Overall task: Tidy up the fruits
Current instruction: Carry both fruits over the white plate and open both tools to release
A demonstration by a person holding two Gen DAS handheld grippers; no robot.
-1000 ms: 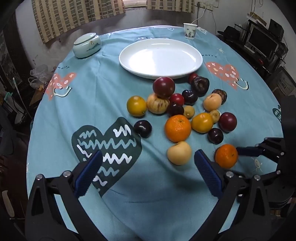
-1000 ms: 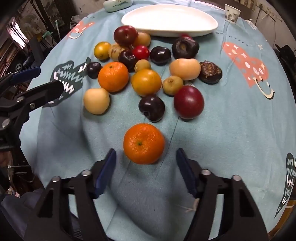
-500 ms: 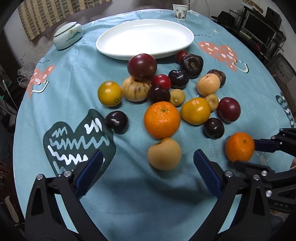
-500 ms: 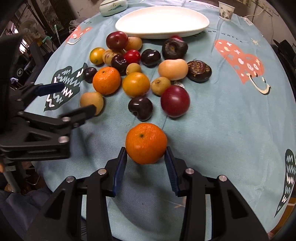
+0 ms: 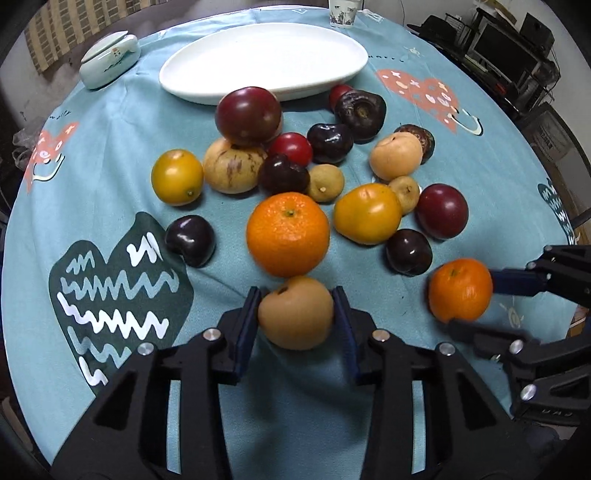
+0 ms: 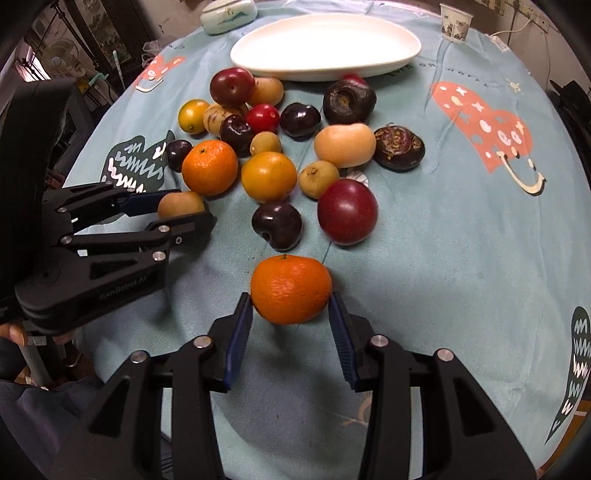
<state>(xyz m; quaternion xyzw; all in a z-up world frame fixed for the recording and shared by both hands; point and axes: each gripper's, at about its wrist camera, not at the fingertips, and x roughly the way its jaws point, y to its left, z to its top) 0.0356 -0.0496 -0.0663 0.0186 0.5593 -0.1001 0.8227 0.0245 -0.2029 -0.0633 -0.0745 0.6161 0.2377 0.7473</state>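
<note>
A tan round fruit sits at the near edge of a heap of fruits on the blue tablecloth. My left gripper is closing on it, and both blue pads touch its sides. To the right, my right gripper is shut on a small orange; its jaws are easing open slightly, pads still on the peel. A shadow lies beneath that orange. A larger orange lies just beyond the tan fruit. The white oval plate stands empty behind the heap.
Plums, yellow fruits, a red tomato and dark brown fruits crowd the table's middle. A lidded ceramic dish and a paper cup stand at the far edge. Shelves with electronics lie past the right rim.
My left gripper came down toward the heap and went from wide open to closed around the tan fruit. My right gripper narrowed onto the small orange, which now sits higher between the pads.
</note>
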